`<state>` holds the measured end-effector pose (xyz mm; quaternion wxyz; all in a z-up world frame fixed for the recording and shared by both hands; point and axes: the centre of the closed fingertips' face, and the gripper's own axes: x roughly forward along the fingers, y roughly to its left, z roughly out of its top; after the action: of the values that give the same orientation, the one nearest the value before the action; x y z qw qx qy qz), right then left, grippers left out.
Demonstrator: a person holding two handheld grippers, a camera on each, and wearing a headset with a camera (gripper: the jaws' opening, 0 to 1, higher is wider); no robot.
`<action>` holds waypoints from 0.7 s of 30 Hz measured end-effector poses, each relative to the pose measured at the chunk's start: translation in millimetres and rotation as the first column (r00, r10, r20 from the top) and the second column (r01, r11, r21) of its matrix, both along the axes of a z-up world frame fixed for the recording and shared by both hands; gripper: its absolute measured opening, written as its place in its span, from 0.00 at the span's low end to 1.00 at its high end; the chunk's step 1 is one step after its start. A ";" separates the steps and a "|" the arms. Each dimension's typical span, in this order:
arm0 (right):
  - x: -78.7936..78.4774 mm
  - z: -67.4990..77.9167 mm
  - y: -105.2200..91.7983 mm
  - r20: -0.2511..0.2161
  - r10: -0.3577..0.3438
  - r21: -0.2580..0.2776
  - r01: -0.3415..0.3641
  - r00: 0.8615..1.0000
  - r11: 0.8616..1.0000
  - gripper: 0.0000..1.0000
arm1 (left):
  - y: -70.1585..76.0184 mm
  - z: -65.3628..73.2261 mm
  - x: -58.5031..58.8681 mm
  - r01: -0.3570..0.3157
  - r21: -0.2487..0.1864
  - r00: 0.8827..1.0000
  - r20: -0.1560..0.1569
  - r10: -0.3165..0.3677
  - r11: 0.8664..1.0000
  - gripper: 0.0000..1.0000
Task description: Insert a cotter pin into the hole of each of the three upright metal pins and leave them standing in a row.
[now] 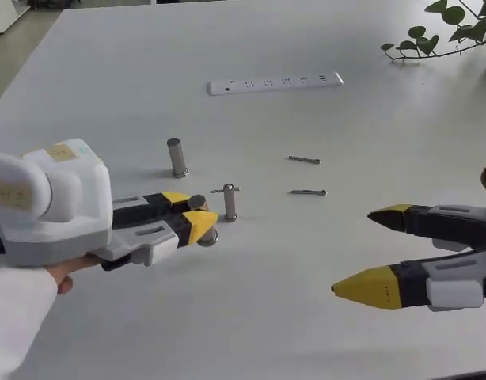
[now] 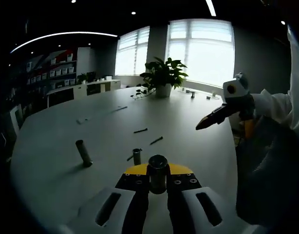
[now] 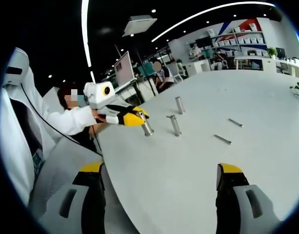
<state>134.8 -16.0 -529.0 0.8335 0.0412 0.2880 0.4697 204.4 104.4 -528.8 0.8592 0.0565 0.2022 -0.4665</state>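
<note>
The left gripper's [image 1: 191, 210] yellow-tipped jaws are clamped from both sides on the held metal pin [image 1: 202, 218], gripping its shaft just under the flat top. That pin stands upright with its long axis vertical. Its foot is at the table [image 1: 251, 317], though whether it actually rests there I cannot tell. In the left gripper view the pin [image 2: 158, 173] rises straight between the two jaws of the left gripper [image 2: 158, 170].

There are three metal pins and three cotter pins. Just beside the held pin stands the middle metal pin [image 1: 229, 203], upright, with the inserted cotter pin [image 1: 225, 190] running crosswise and level through its top. The far metal pin [image 1: 177, 157] stands upright behind them, apart from both, so the three make a loose triangle. The two loose cotter pins [image 1: 304, 160] [image 1: 308, 192] lie flat on the table to the right of the metal pins. They are near each other, roughly parallel, with their long axes running left to right in the head view.

The right gripper [image 1: 363, 252] hangs over the table well to the right. Its jaws are spread wide apart and hold nothing, and its own view shows bare table between them [image 3: 160, 170].

A white power strip [image 1: 275, 82] lies farther back, and plant leaves [image 1: 445, 32] reach in at the far right corner.
</note>
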 end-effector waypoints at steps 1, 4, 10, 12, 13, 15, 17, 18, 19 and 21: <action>-0.7 -0.1 0.8 0.000 0.001 0.002 -0.001 1.000 1.000 0.94 | -3.2 -2.0 -0.7 0.011 0.002 1.000 -0.001 -0.011 1.000 0.11; 0.4 -1.0 1.6 -0.001 -0.005 0.001 0.005 1.000 1.000 0.95 | -9.1 -8.5 -0.3 0.027 0.009 1.000 -0.010 -0.027 1.000 0.11; -0.5 -3.5 2.5 -0.012 -0.004 -0.002 0.003 1.000 1.000 0.96 | -16.2 -27.8 -1.2 0.054 0.027 0.997 -0.062 -0.052 0.998 0.11; -1.3 -3.8 3.2 -0.015 0.000 -0.002 0.000 1.000 1.000 0.96 | -18.9 -34.0 -2.2 0.073 0.039 0.996 -0.060 -0.071 0.997 0.11; -2.0 -4.0 3.5 -0.016 0.003 -0.002 -0.003 1.000 1.000 0.96 | -20.0 -36.5 -2.4 0.076 0.044 0.995 -0.065 -0.073 0.996 0.11; -2.8 -4.4 4.1 -0.018 0.007 -0.004 -0.007 1.000 1.000 0.95 | -22.5 -41.0 -3.1 0.094 0.064 0.994 -0.059 -0.090 0.994 0.11; -4.1 -4.9 4.8 -0.019 0.014 -0.006 -0.014 1.000 1.000 0.95 | -24.9 -43.3 -3.0 0.099 0.067 0.994 -0.059 -0.095 0.993 0.11; -4.2 -5.2 5.1 -0.021 0.017 -0.007 -0.017 1.000 1.000 0.95 | -25.2 -41.5 -2.5 0.098 0.060 0.994 -0.053 -0.094 0.993 0.11; -5.1 -5.6 5.4 -0.023 0.019 -0.007 -0.019 1.000 1.000 0.95 | -26.8 -41.3 -0.9 0.077 0.049 0.995 -0.061 -0.074 0.996 0.11; -5.6 -6.2 5.6 -0.025 0.021 -0.008 -0.021 0.999 1.000 0.95 | -28.2 -41.5 0.8 0.078 0.053 0.996 -0.046 -0.076 0.996 0.11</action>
<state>129.2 -10.4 -535.3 0.8250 0.0405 0.3008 0.4767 205.1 76.2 -570.3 0.8342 0.0773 0.2313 -0.4946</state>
